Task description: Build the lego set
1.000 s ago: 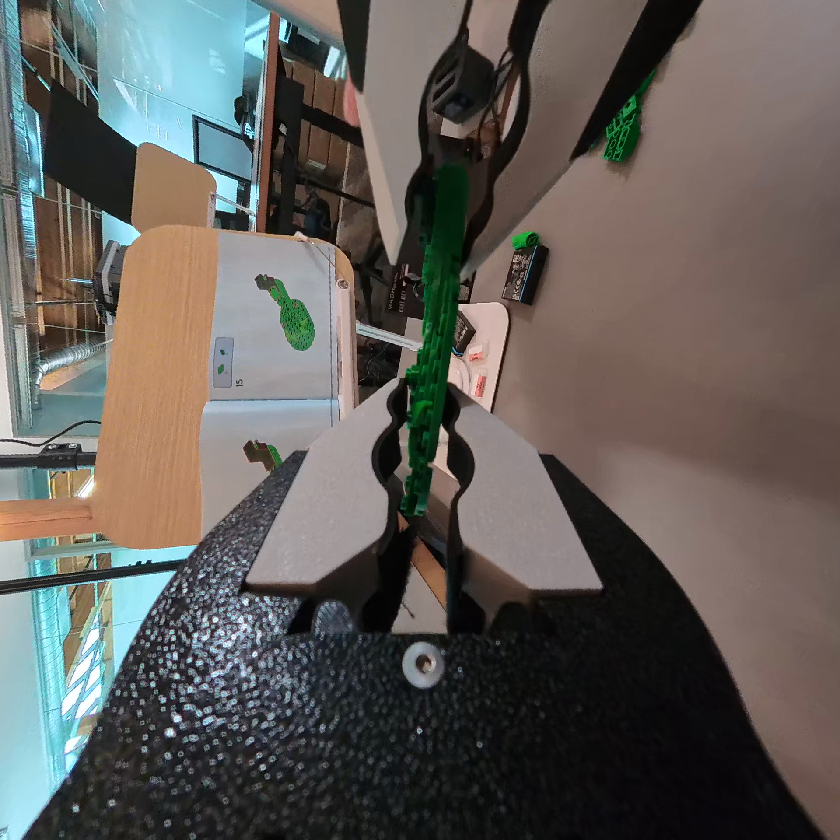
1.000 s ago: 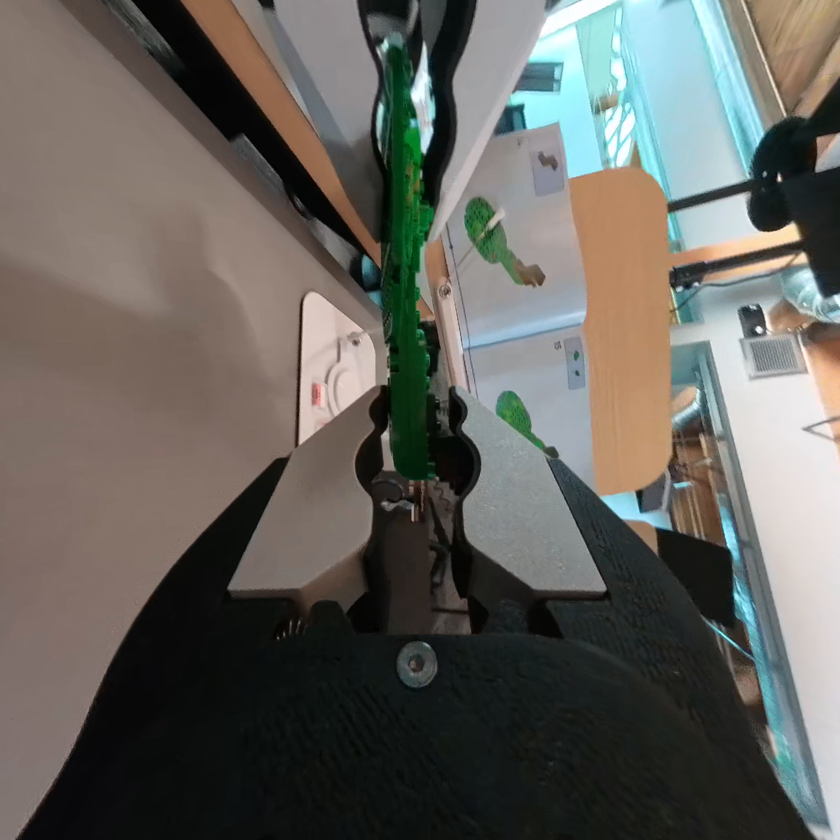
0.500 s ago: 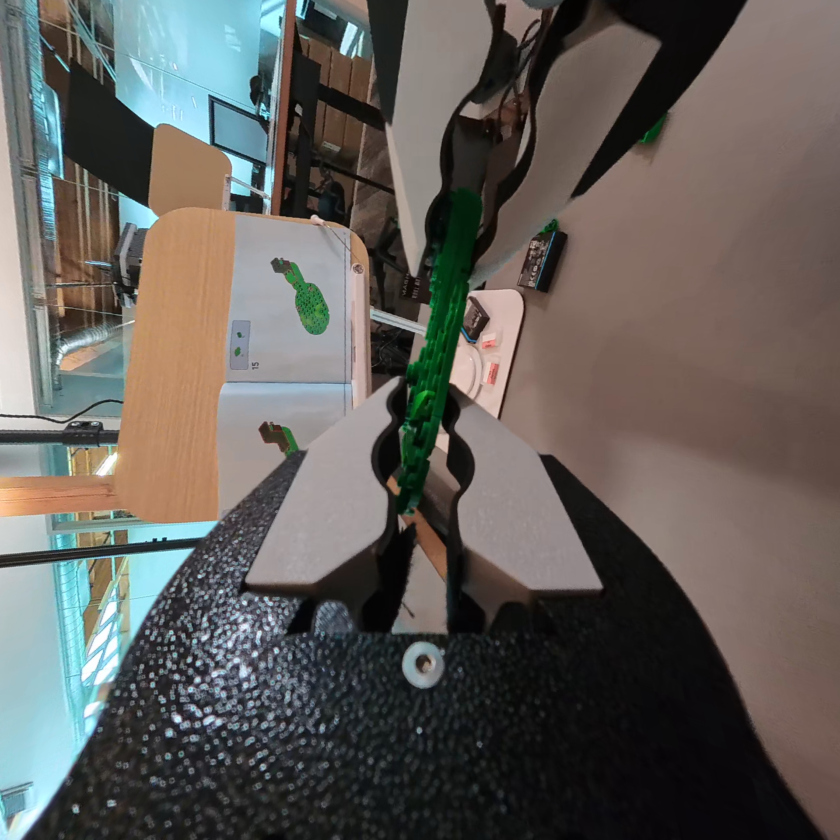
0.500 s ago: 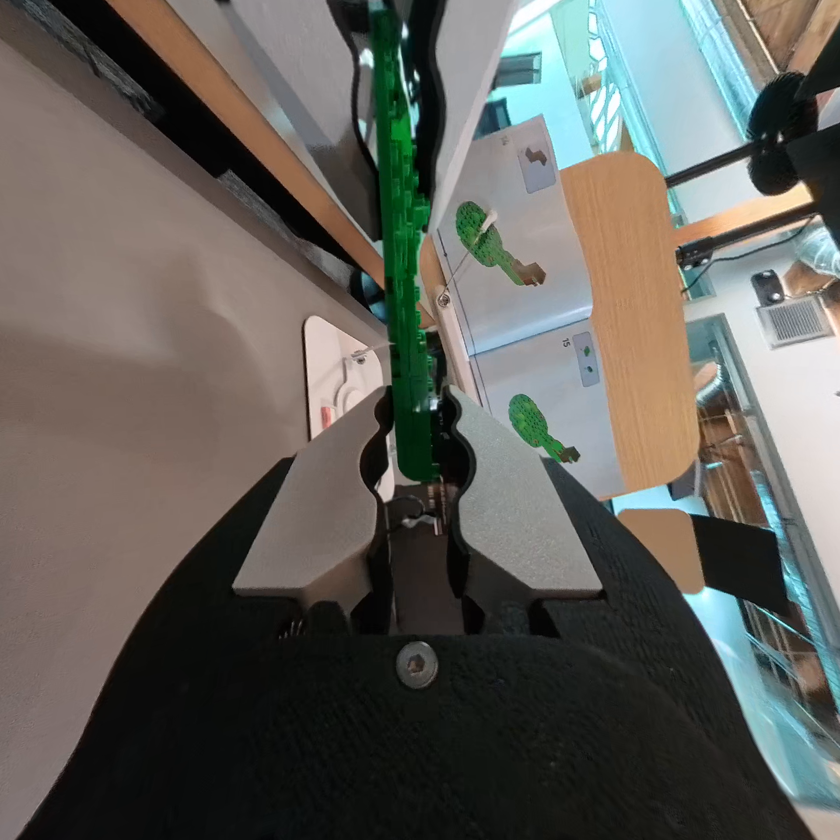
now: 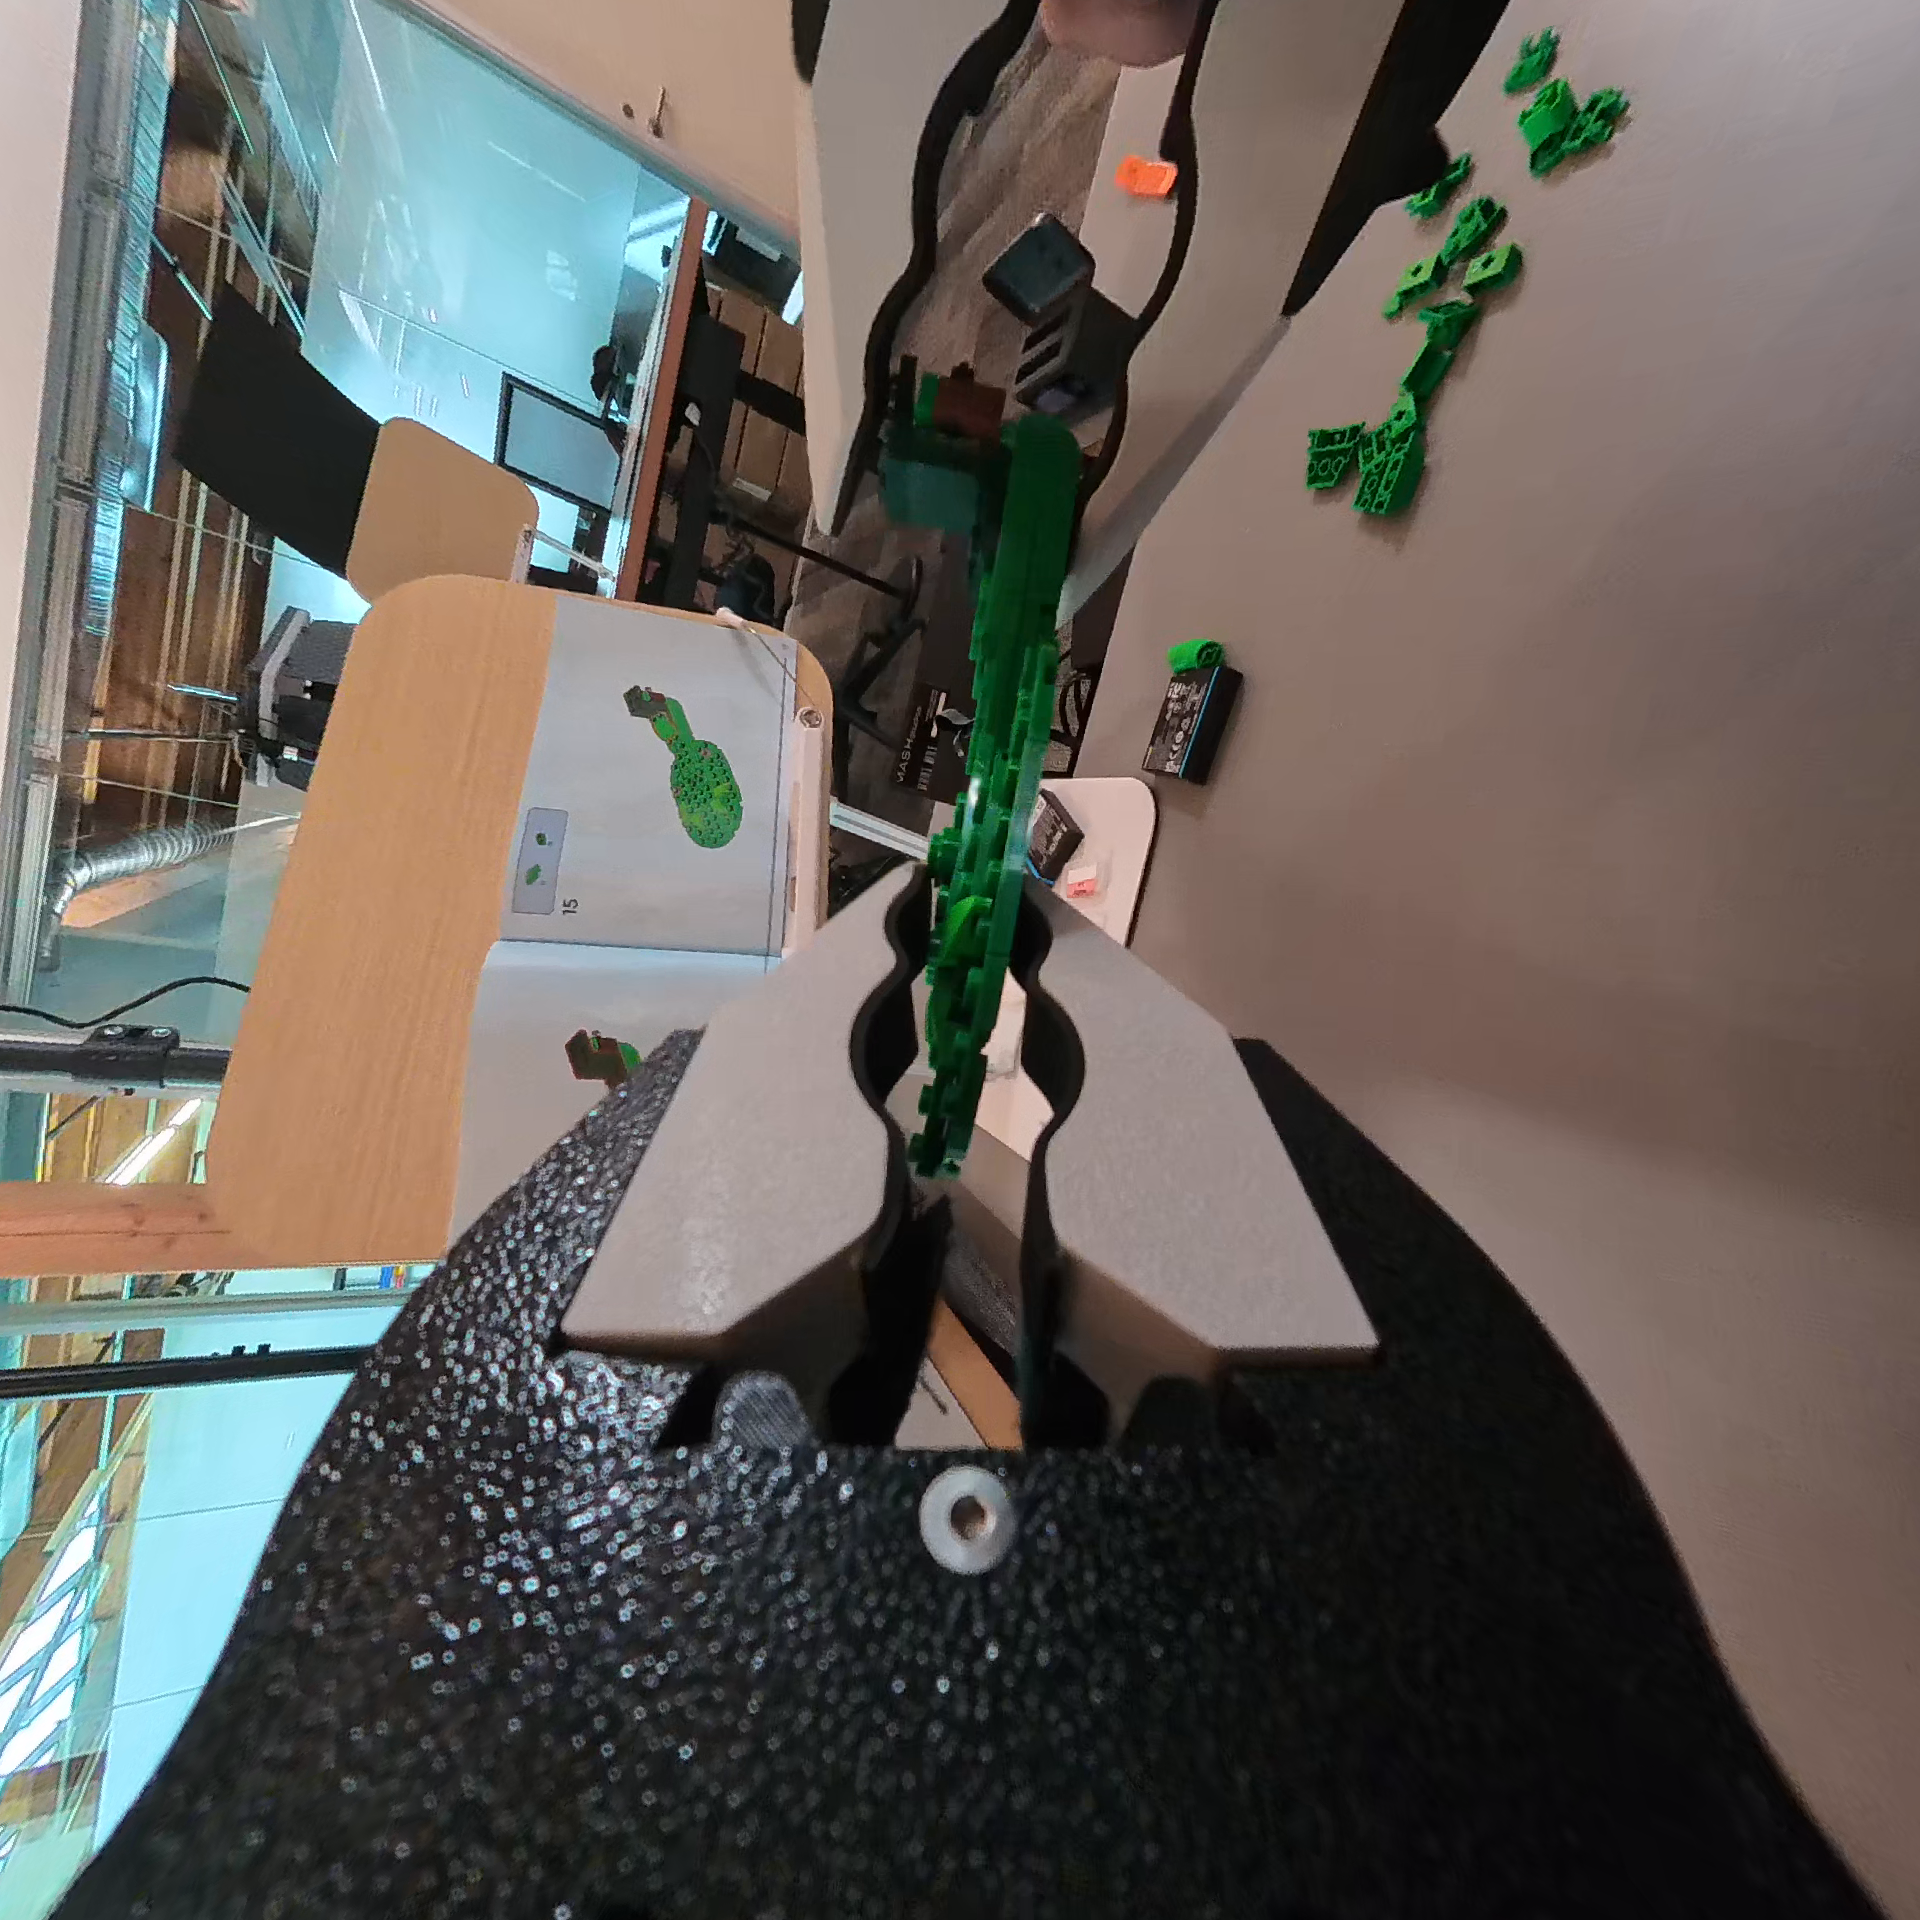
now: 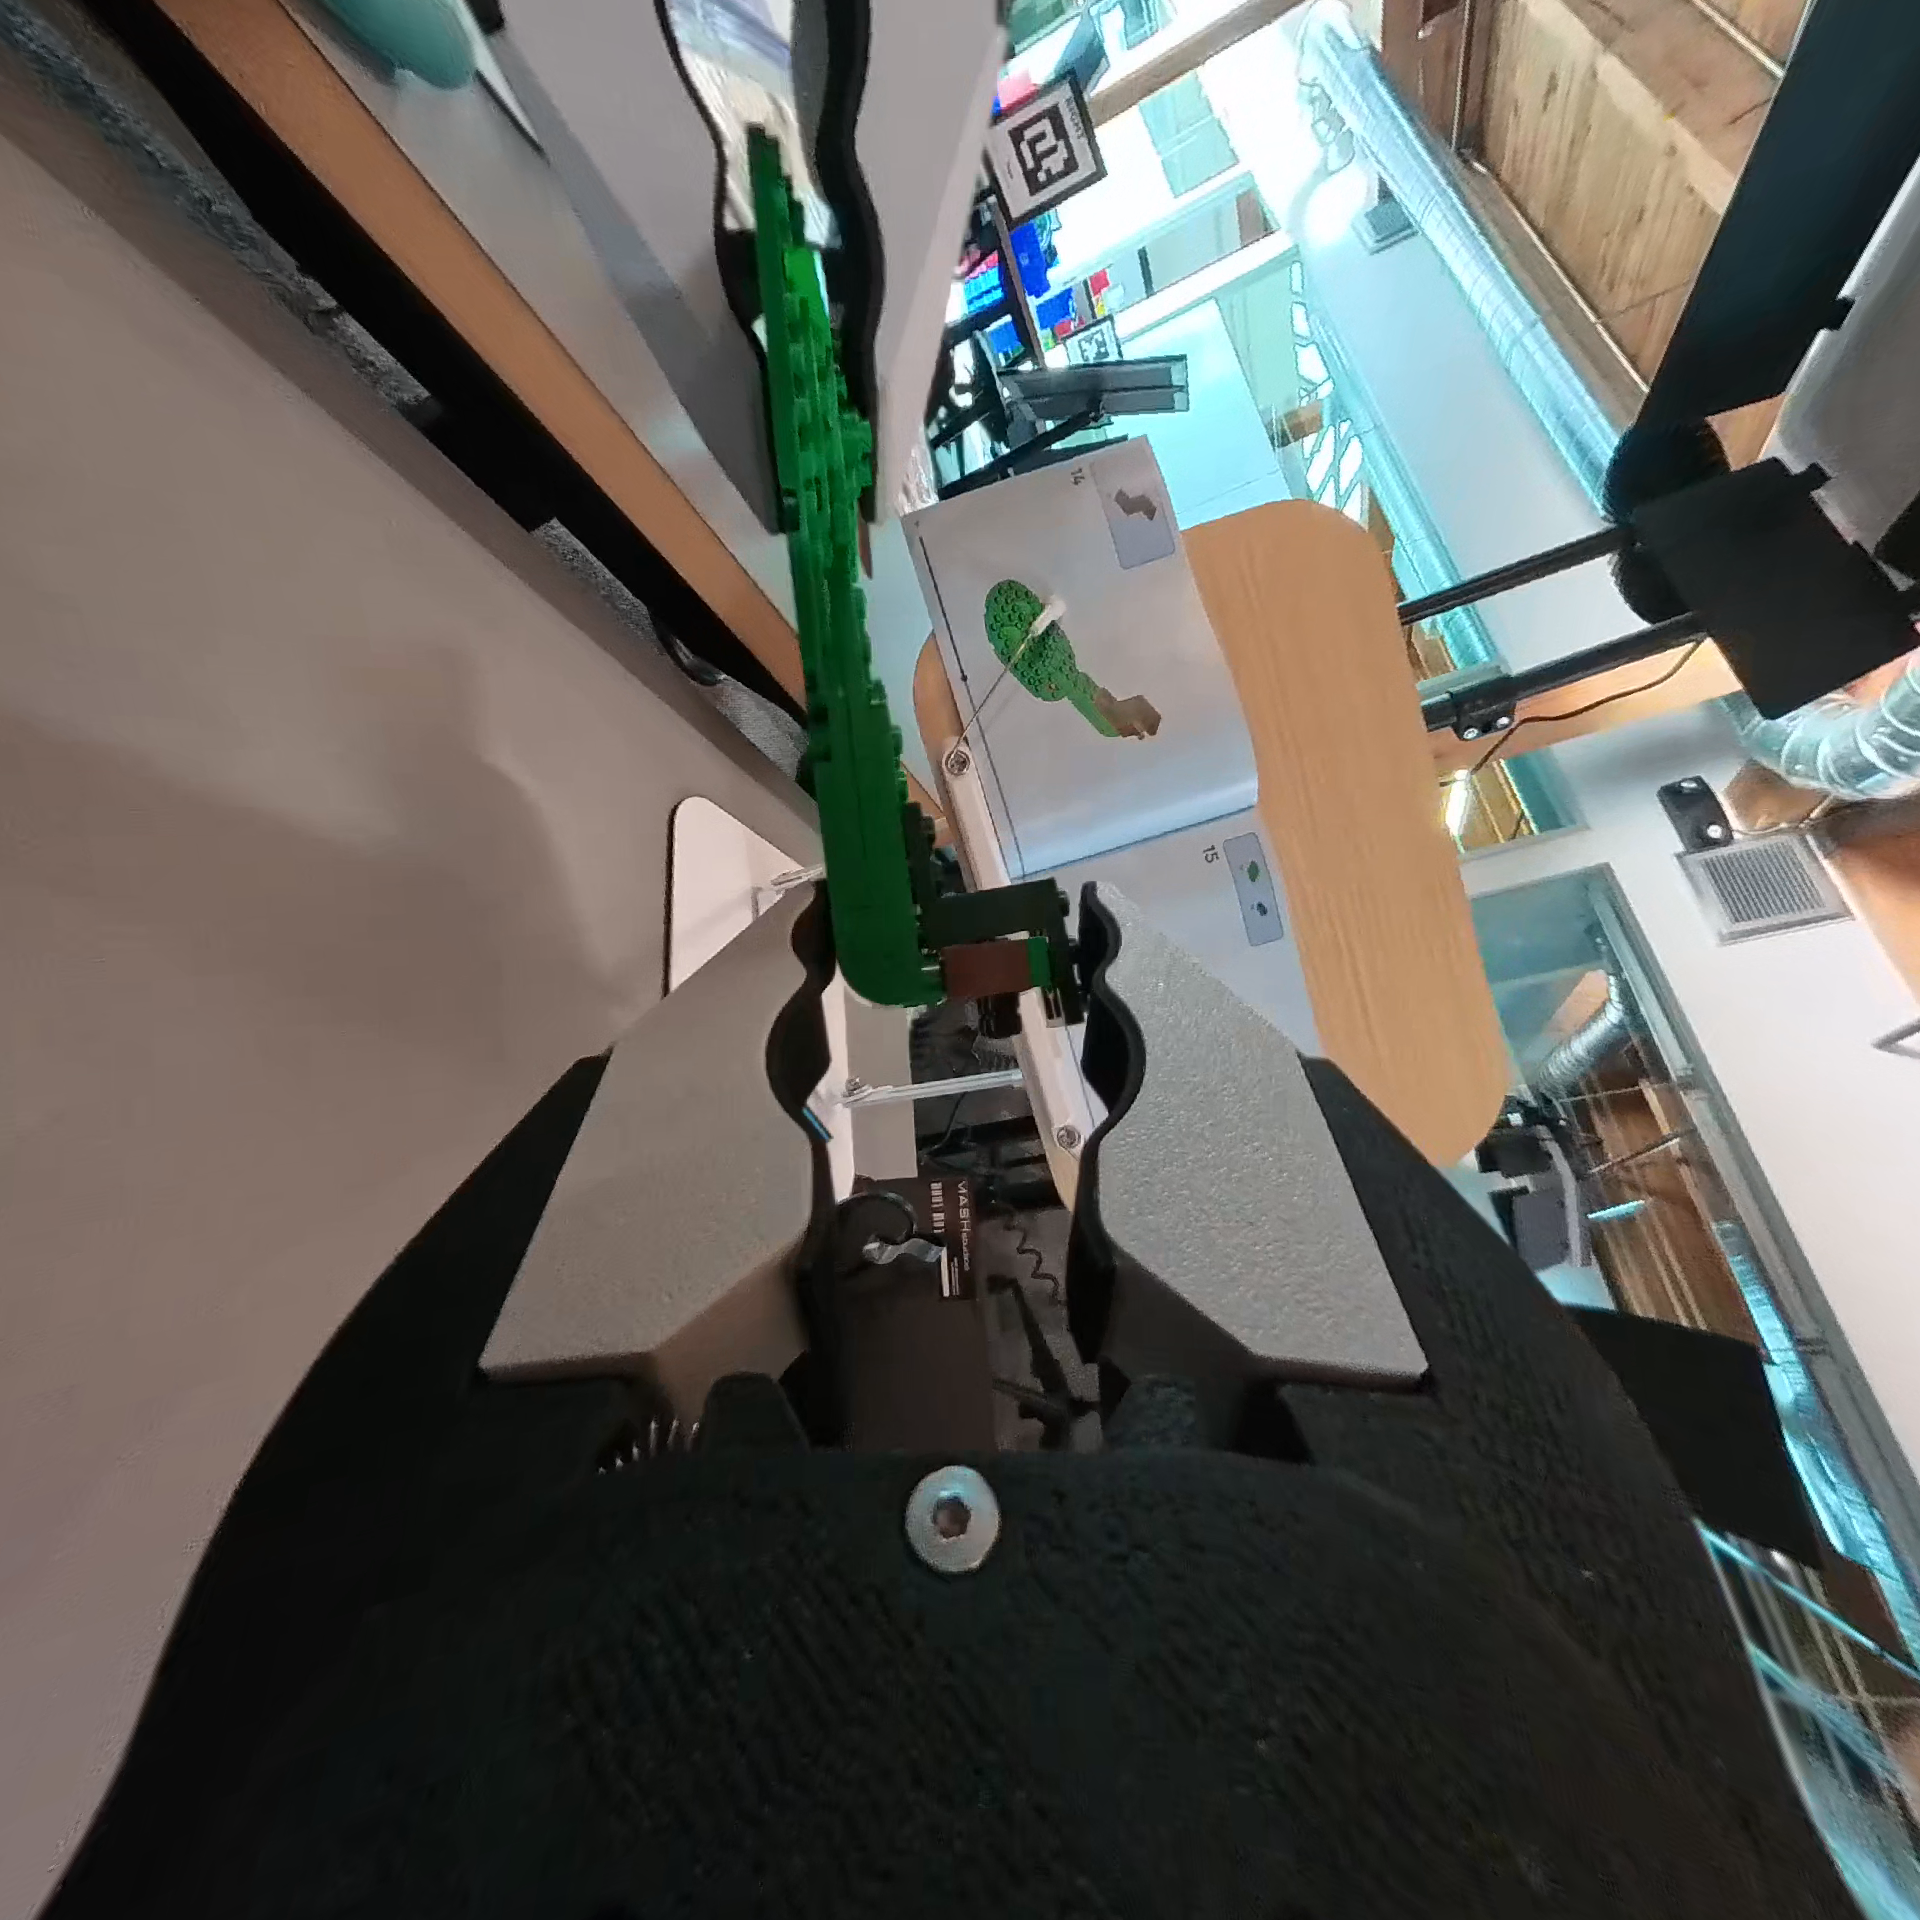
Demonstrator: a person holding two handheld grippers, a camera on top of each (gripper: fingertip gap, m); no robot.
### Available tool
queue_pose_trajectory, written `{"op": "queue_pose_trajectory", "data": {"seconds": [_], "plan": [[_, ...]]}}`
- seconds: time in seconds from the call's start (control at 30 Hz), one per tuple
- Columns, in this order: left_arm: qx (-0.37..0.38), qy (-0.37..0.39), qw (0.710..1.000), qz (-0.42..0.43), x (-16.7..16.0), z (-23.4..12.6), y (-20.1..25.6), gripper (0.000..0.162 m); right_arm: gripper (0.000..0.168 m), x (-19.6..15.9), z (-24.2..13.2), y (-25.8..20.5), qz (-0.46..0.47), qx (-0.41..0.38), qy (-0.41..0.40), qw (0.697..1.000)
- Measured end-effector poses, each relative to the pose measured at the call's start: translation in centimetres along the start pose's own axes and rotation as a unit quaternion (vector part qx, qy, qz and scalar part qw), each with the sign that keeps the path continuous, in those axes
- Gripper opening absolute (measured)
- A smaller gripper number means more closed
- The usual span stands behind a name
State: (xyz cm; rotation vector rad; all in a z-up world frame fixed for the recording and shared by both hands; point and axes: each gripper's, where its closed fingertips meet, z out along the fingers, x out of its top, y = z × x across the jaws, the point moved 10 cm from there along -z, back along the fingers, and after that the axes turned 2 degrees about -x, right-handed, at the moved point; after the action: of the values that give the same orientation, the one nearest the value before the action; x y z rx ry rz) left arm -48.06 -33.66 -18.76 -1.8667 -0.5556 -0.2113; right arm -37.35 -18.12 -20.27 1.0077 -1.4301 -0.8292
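Observation:
A long green Lego plate assembly point(image 5: 1013, 644) hangs edge-on in the air between my two grippers. My left gripper point(image 5: 971, 914) is shut on its wide end. In the right wrist view the plate point(image 6: 831, 644) runs up to the left gripper point(image 6: 821, 436). Its narrow end carries a brown and dark green stem point(image 6: 997, 961), which lies between the spread fingers of my open right gripper point(image 6: 951, 925). In the left wrist view the right gripper's fingers point(image 5: 862, 208) stand wide apart around that end.
Several loose green pieces point(image 5: 1371, 478) lie on the grey table point(image 5: 1558, 935). An open instruction booklet point(image 5: 665, 810) leans on a wooden stand point(image 6: 1340, 790). A small black box point(image 5: 1190, 722) and a white tray point(image 5: 1117, 831) sit near the table edge.
My right gripper has opened from a tight hold on the plate and drawn back a little, so the stem end now shows. My left gripper keeps its hold.

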Motion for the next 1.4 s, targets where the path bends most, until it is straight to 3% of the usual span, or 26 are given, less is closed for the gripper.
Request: {"op": "queue_pose_trajectory", "data": {"seconds": [0.03, 0.57, 0.8, 0.87, 1.0, 1.07, 1.17, 1.27, 1.4], "plan": [[-0.001, 0.0, 1.0, 0.0, 0.0, 0.0, 0.0, 0.012, 0.045, 0.0, 0.0, 0.0, -0.005, 0.001, -0.001, 1.0], [-0.001, -0.009, 1.0, 0.009, -0.1, 0.3, 0.1, 0.012, 0.043, 0.4, -0.2, -0.4, -0.079, -0.029, -0.021, 0.996], [0.008, 0.011, 1.0, -0.011, 0.1, 0.5, -0.1, 0.013, 0.044, 0.0, -0.2, 0.2, -0.024, -0.009, -0.029, 0.999], [0.019, 0.036, 0.999, -0.019, 0.7, 0.8, -0.1, 0.025, 0.044, -0.1, -0.2, 0.4, -0.007, -0.004, -0.033, 0.999], [0.015, 0.031, 0.999, -0.001, 2.3, 2.0, 0.5, 0.077, 0.044, -0.2, -0.2, 0.4, 0.012, 0.015, -0.045, 0.999], [0.013, 0.004, 1.0, 0.025, 3.0, 3.1, 1.1, 0.087, 0.044, -0.2, -0.2, 0.3, 0.008, 0.02, -0.048, 0.999], [0.041, -0.053, 0.992, 0.11, 3.4, 4.8, 1.9, 0.07, 0.044, 0.2, -0.4, 0.2, 0.003, 0.023, -0.046, 0.999], [0.1, -0.09, 0.971, 0.196, 3.5, 5.7, 2.2, 0.027, 0.044, 0.5, -0.6, 0.2, -0.003, 0.022, -0.044, 0.999], [0.096, -0.09, 0.97, 0.207, 3.6, 6.1, 2.3, 0.021, 0.044, 0.5, -0.9, 0.2, -0.018, 0.016, -0.05, 0.998]]}}
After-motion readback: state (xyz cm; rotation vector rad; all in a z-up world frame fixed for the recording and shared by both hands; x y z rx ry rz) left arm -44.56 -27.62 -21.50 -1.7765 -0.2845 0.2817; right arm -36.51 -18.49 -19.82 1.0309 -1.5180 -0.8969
